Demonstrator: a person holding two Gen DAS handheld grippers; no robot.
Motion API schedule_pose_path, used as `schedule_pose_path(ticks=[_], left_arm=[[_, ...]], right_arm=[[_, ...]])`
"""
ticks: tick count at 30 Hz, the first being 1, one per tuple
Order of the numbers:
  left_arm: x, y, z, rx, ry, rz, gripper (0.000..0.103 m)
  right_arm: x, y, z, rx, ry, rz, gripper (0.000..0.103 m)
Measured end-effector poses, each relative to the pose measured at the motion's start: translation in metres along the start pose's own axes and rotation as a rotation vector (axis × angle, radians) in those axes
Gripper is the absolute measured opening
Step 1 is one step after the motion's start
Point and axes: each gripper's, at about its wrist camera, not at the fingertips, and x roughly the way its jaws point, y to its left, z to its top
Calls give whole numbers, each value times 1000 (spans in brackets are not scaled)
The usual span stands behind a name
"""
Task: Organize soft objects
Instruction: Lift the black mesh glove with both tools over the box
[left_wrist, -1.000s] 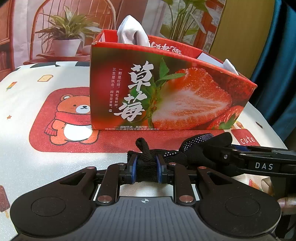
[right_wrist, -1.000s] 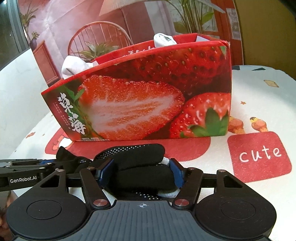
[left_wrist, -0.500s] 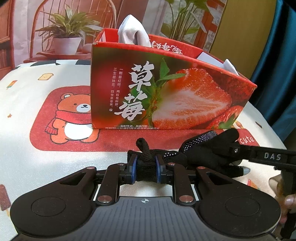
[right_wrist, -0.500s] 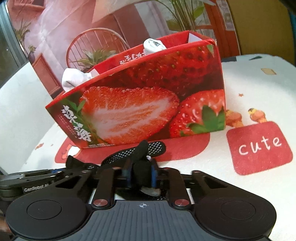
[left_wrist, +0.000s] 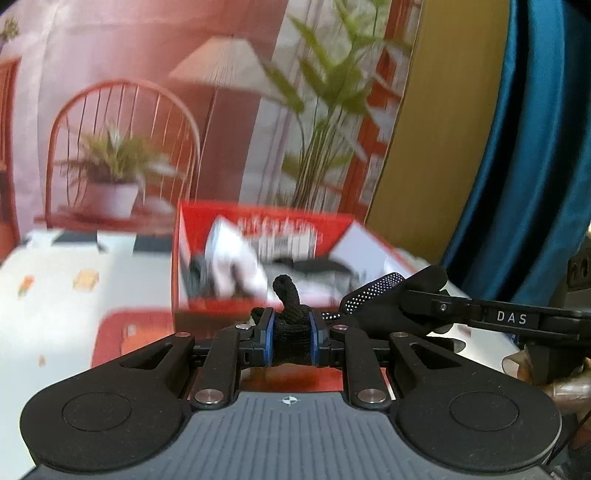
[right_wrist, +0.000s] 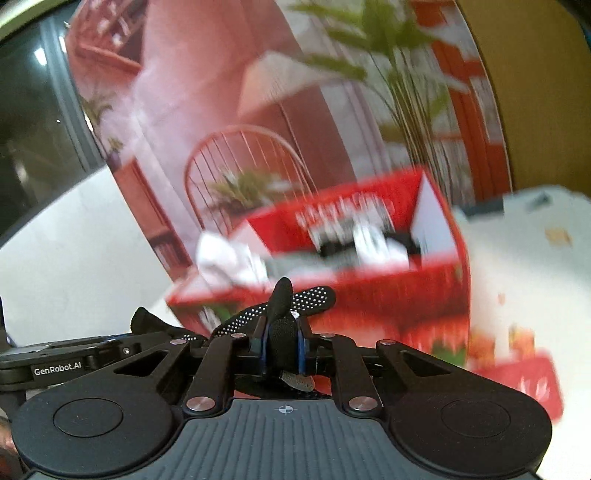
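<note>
A black knit glove (left_wrist: 291, 332) with white grip dots hangs stretched between both grippers, lifted off the table. My left gripper (left_wrist: 291, 338) is shut on its cuff end. My right gripper (right_wrist: 282, 345) is shut on its finger end, and the dotted fingers (right_wrist: 314, 295) stick out past the pads. Beyond them the red strawberry box (left_wrist: 258, 229) stands open-topped, with white and dark soft items (left_wrist: 236, 258) inside. In the left wrist view the right gripper (left_wrist: 424, 314) reaches in from the right, clamped on the glove (left_wrist: 384, 295). Both views are blurred.
The table carries a white cloth (left_wrist: 55, 295) printed with red patches. A backdrop with a chair, a lamp and plants (left_wrist: 118, 162) stands behind the box. A blue curtain (left_wrist: 535, 147) hangs at the right. A hand (left_wrist: 554, 384) shows at the right edge.
The right gripper closed on the glove's fingers. Both grippers then rose with the glove, so the box's open top and contents now show from above.
</note>
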Motion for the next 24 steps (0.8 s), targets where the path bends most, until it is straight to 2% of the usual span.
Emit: schedule_pose_path(ticks=[6,11,19,24], left_arm=[[27,1,53,15,-36,35,20],[73,15,77,-4,46,64,20],[153,24,68,12,275,117,20],[172,28,59,38,348,134,20]], right_arm=[[16,7,59,-72,-64,-10,13],[50,1,87,-87,-52,-57,13],[120,-30,77,-50,123,-179,13],[145,-39,64,-73,224,-237,13]])
